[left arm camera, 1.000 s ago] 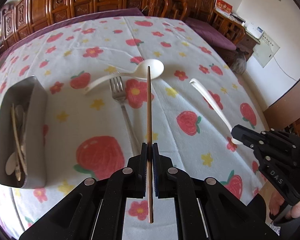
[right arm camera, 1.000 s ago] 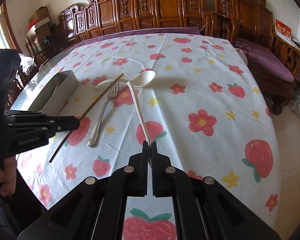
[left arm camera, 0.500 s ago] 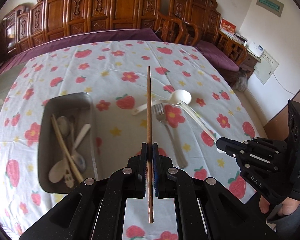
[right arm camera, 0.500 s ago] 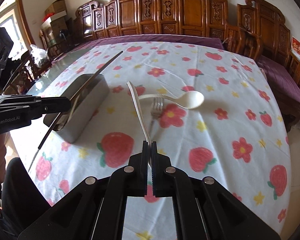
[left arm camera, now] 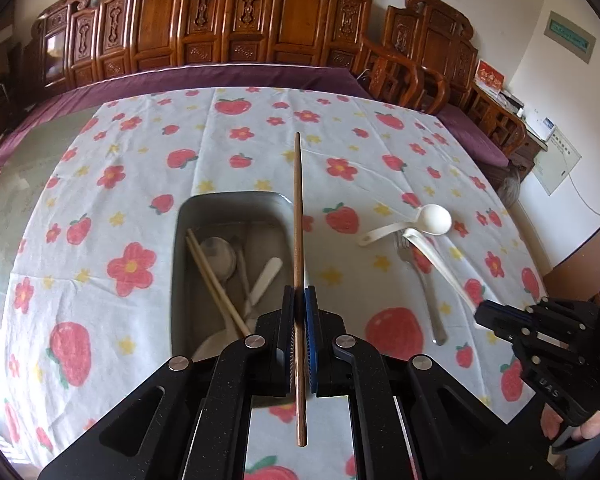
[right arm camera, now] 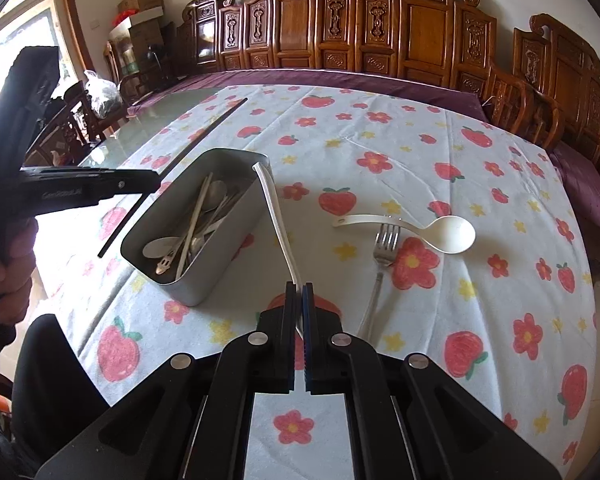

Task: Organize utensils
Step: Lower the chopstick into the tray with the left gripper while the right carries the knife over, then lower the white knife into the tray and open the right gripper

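Note:
My left gripper (left arm camera: 299,300) is shut on a brown chopstick (left arm camera: 298,216) and holds it in the air above the right rim of the grey utensil tray (left arm camera: 188,208). The tray holds several spoons and chopsticks. My right gripper (right arm camera: 299,292) is shut on the handle of a white spoon (right arm camera: 278,220), lifted beside the tray (right arm camera: 220,264). The chopstick (right arm camera: 172,168) and left gripper (right arm camera: 156,186) show at the left of the right wrist view. The right gripper (left arm camera: 480,314) shows at the lower right of the left wrist view.
A second white spoon (right arm camera: 440,234) and a metal fork (right arm camera: 382,256) lie on the strawberry tablecloth (right arm camera: 480,300) right of the tray. Carved wooden chairs (left arm camera: 240,24) line the far side. The table edge drops off at right.
Both grippers have swung left and risen with their utensils. The chopstick now hangs over the tray's right rim, and the held spoon has come next to the tray.

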Tool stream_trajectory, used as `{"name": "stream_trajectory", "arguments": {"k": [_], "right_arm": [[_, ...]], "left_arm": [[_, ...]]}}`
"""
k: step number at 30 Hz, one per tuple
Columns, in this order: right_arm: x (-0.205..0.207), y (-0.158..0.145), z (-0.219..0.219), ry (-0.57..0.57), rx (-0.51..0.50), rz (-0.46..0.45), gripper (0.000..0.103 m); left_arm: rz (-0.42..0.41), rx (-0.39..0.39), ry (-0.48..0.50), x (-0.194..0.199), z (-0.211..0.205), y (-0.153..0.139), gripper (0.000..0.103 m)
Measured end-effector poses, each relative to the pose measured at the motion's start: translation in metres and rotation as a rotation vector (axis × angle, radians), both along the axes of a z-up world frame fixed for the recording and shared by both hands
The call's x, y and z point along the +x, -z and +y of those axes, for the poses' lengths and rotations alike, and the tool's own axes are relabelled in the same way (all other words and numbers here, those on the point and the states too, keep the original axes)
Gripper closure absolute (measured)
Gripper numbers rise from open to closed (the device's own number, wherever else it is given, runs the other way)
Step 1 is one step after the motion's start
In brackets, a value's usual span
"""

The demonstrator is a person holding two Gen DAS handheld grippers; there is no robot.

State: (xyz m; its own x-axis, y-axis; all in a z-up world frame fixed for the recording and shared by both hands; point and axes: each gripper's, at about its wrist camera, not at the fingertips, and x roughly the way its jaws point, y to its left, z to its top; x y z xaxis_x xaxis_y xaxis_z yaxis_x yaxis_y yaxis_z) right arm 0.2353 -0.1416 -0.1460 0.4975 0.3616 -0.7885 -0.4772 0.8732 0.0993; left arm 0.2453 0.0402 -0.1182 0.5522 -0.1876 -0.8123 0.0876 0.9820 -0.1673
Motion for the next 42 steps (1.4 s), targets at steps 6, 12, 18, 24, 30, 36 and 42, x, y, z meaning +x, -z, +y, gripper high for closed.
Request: {"name": "stream_trajectory", "arguments": {"k": [6,12,18,24,30,36,42], "right_arm": [[0.002,0.004,0.011,-0.014,-0.007,0.014,0.099],[0.001,0.004,0.017,-0.029,-0.016,0.019,0.099],[0.002,0.005,0.019,-0.029,-0.019,0.022,0.099],[0.006,0.004,0.028,-0.036,-0.016,0.023,0.099],[0.011,0.001,0.045,-0.057,-0.013,0.022,0.099],[0.019,0.002,0.069,-0.069,0.009,0.034,0.099],[0.031,0.001,0.099,-0.07,0.042,0.051,0.099]], "left_arm": [[0.029,0.015,-0.019,0.013,0.018,0.018,0.099],[0.075,0.028,-0.022,0.02,0.029,0.044,0.099],[0.116,0.031,-0.009,0.021,0.028,0.064,0.099],[0.143,0.044,0.0,0.02,0.026,0.076,0.099],[0.113,0.049,-0.014,0.016,0.034,0.064,0.098],[0.051,0.036,-0.044,0.004,0.052,0.038,0.098],[-0.01,0.02,-0.068,-0.009,0.071,0.012,0.098]]}}
